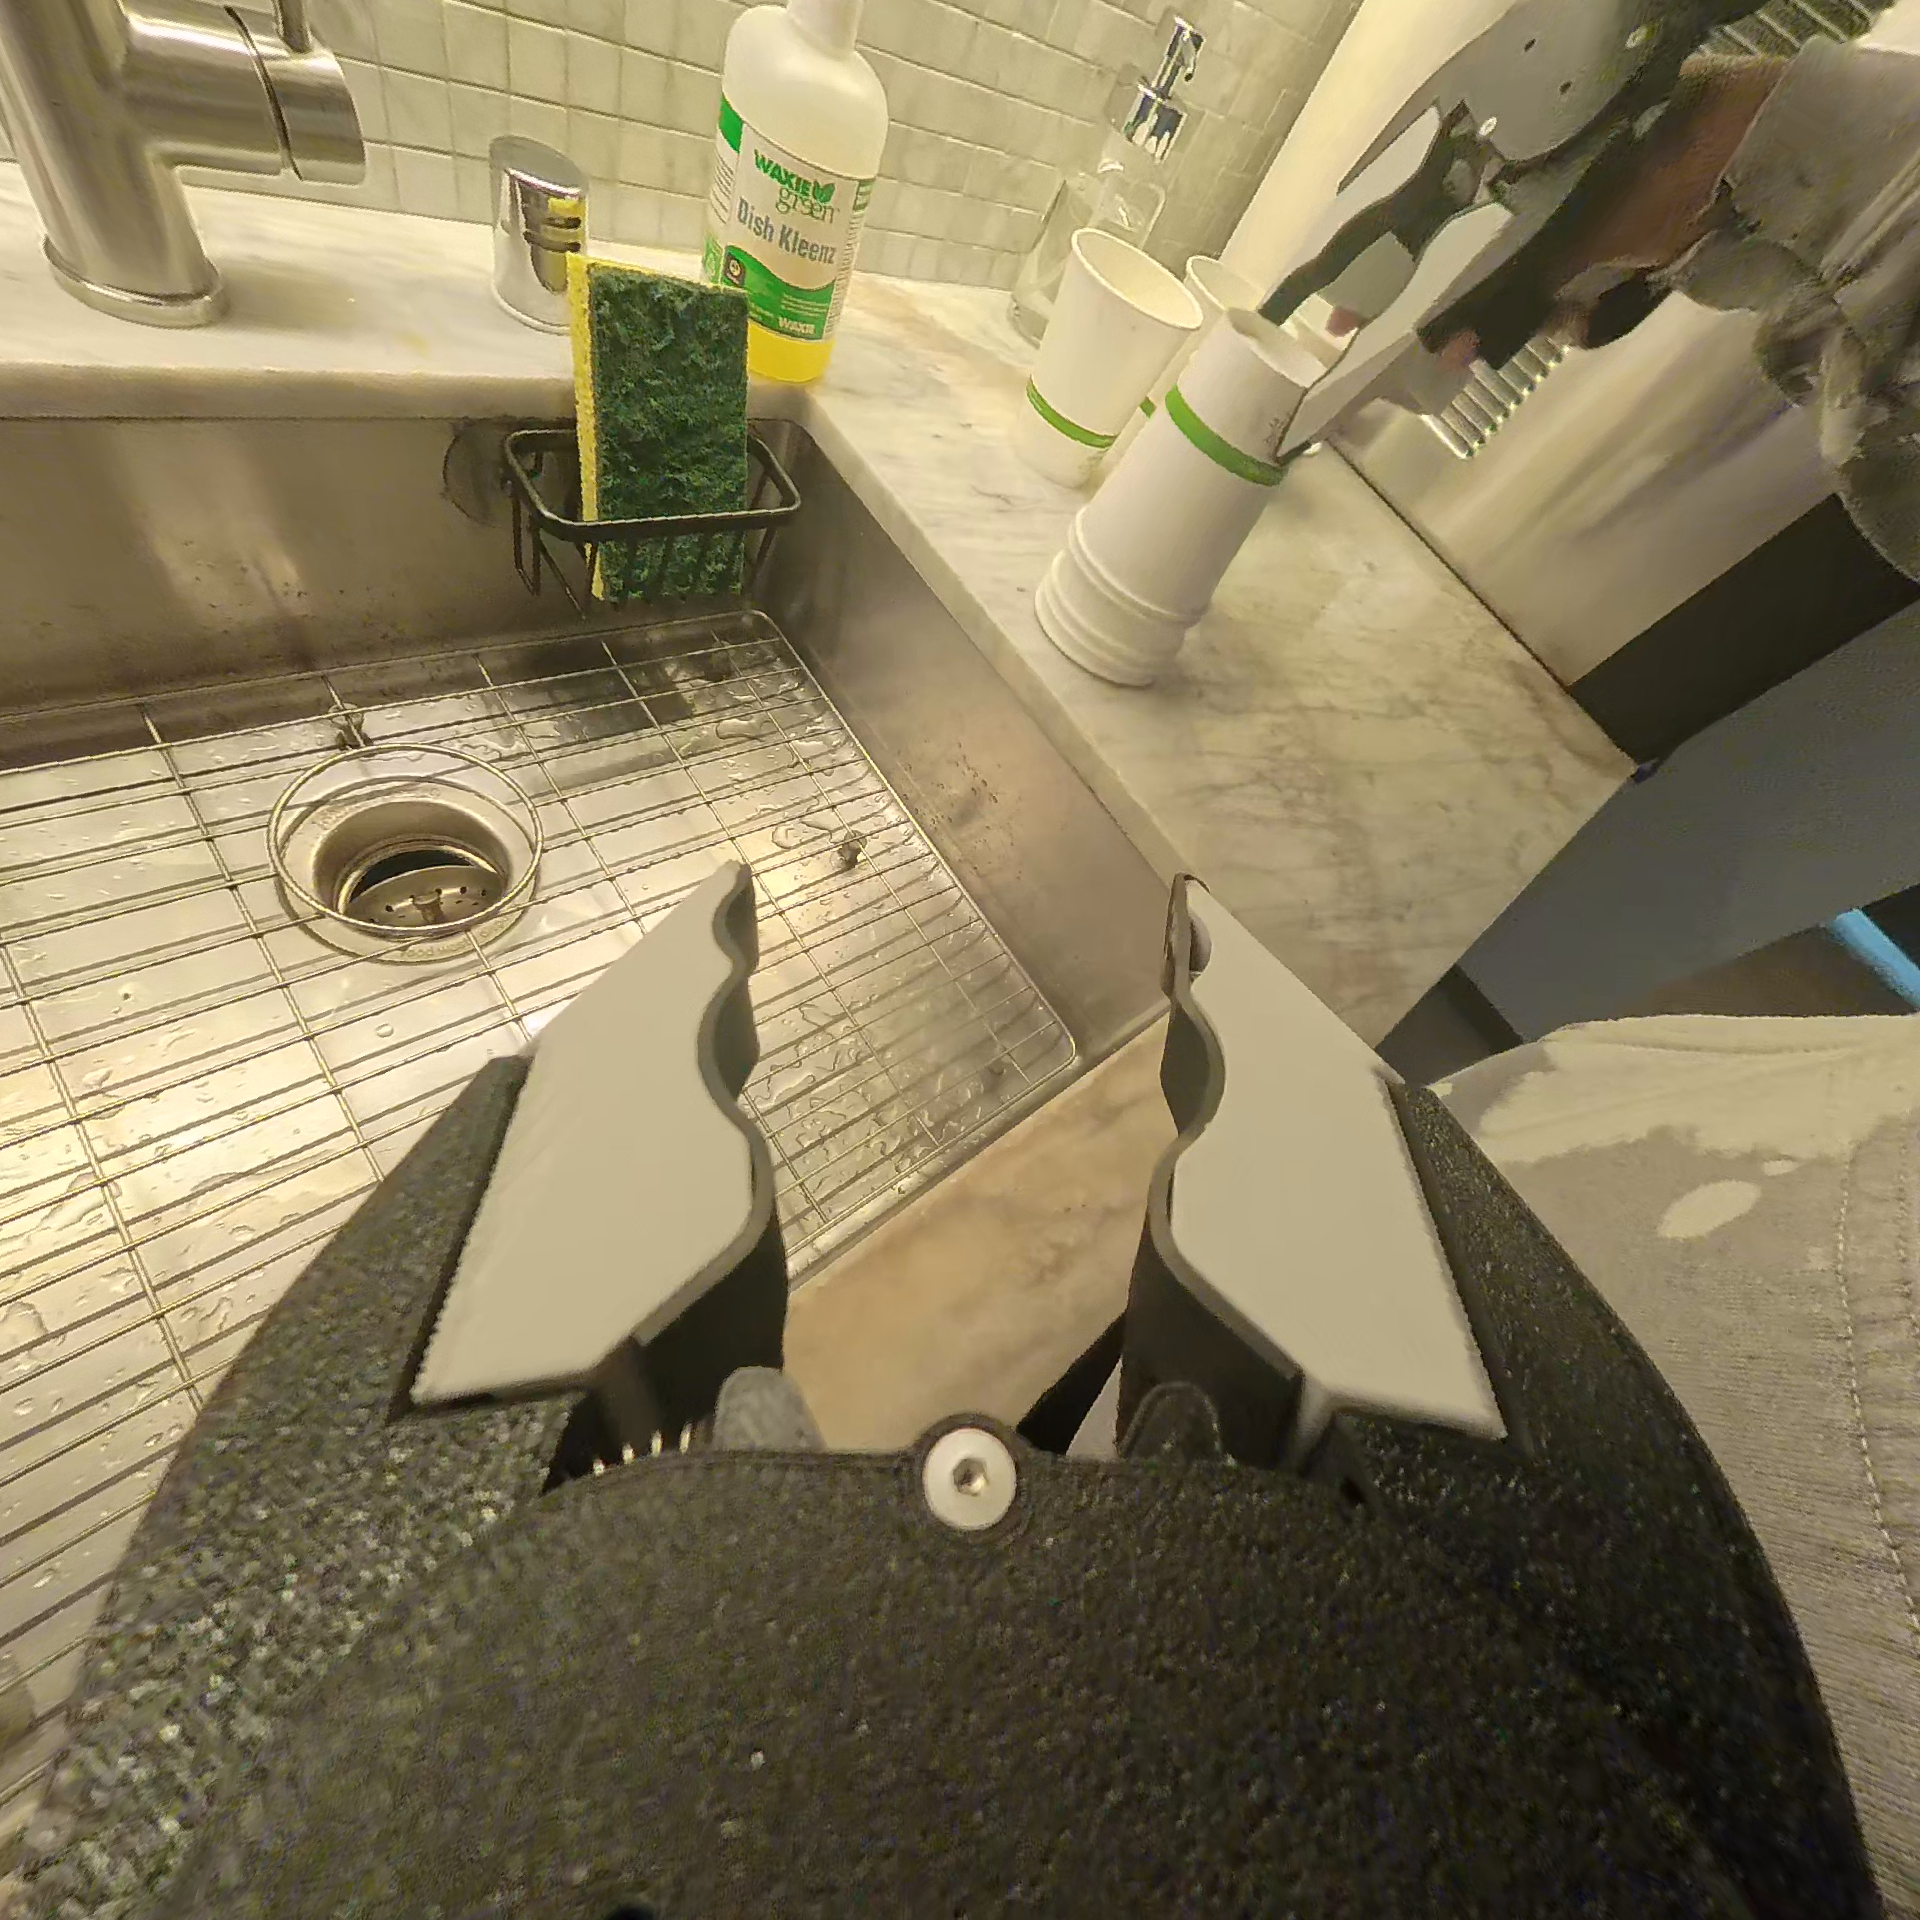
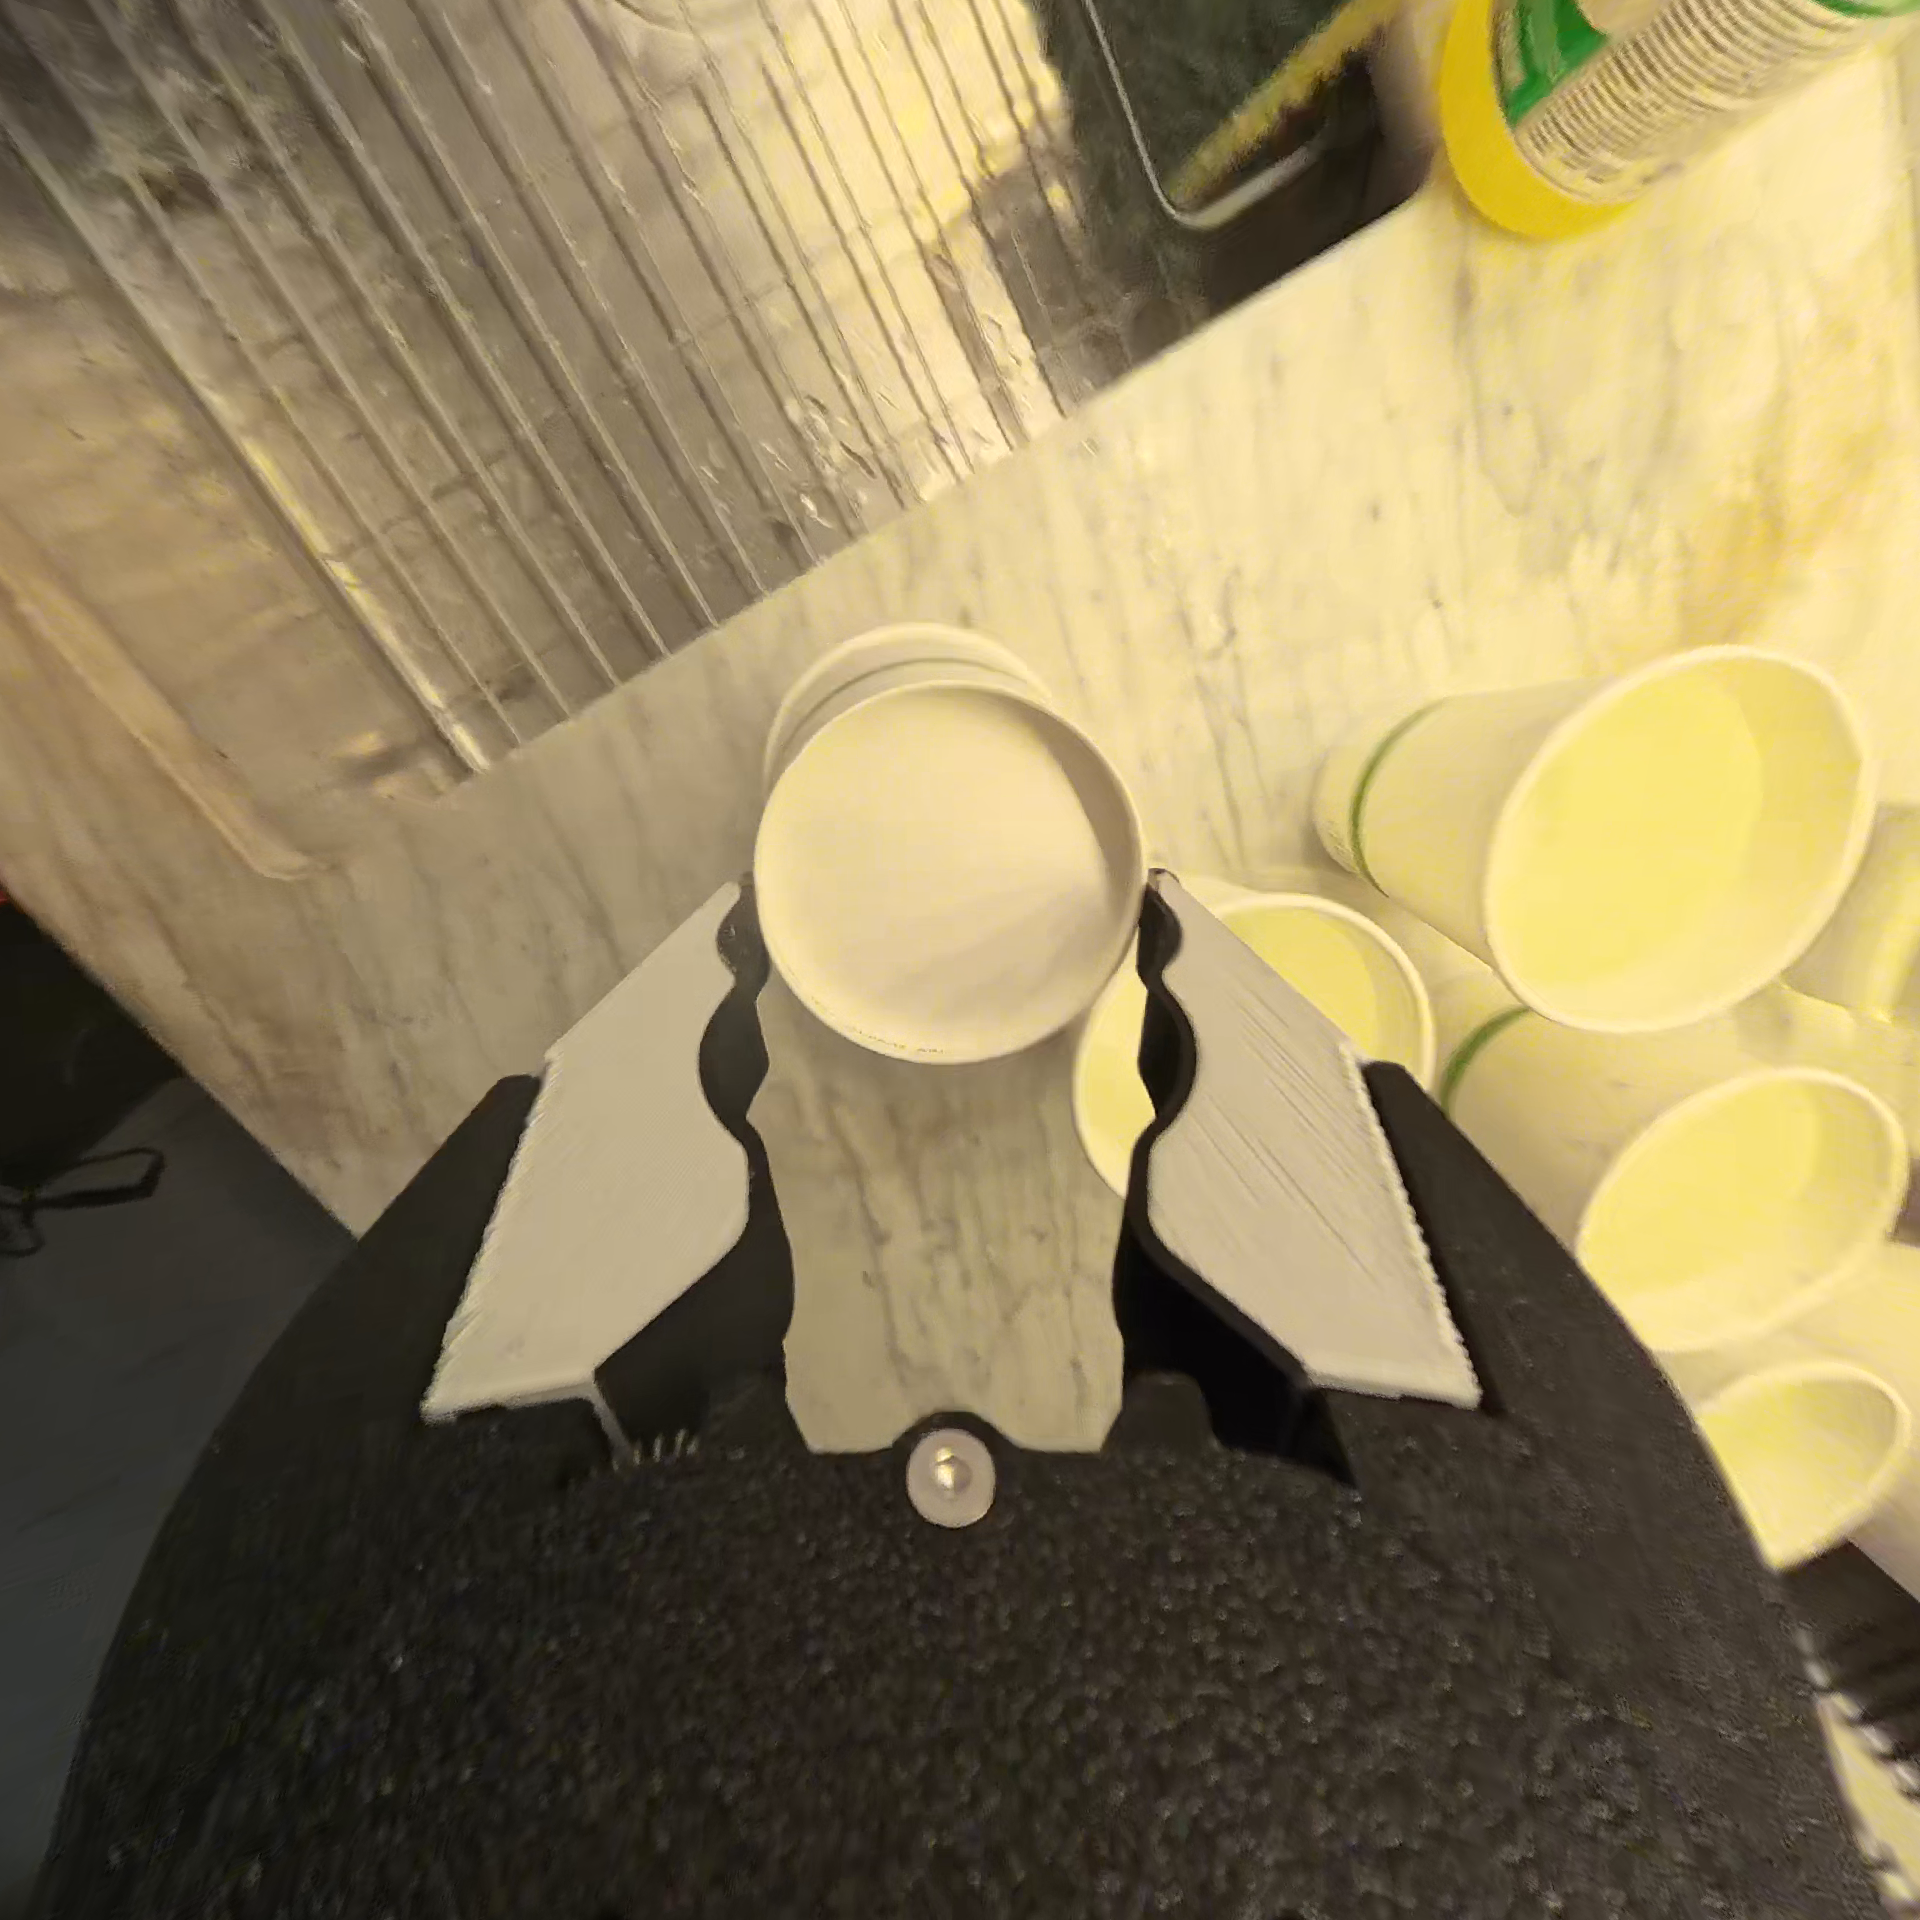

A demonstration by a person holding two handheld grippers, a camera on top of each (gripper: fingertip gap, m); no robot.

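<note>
Right gripper (image 2: 948, 894), seen along its fingers: I have the jaws partly closed on the upturned base of the top cup of an inverted paper-cup stack (image 2: 940, 914), one fingertip (image 2: 740, 914) against each side of the rim, as far as the motion blur lets me judge. The stack stands on the marble counter (image 2: 1351, 468) just beside the sink (image 1: 935, 675), leaning away from upright. Loose cups (image 2: 1662, 842) lie on their sides close to its right. Thin paper walls dent easily, so I judge that a light, even squeeze, centred across the base and kept square to the stack's axis, suits this hold. A harder or off-centre pinch could crush the cup or let it slip sideways. Pose: the right gripper points steeply down at the stack from above. The left gripper (image 1: 961, 894) hangs low over the sink's near corner, well apart from the cups, jaws wide and empty, above the wet wire grid (image 1: 623, 748). A sponge (image 1: 665, 416) in a wire holder and a soap bottle (image 1: 795, 187) stand at the far corner.
</note>
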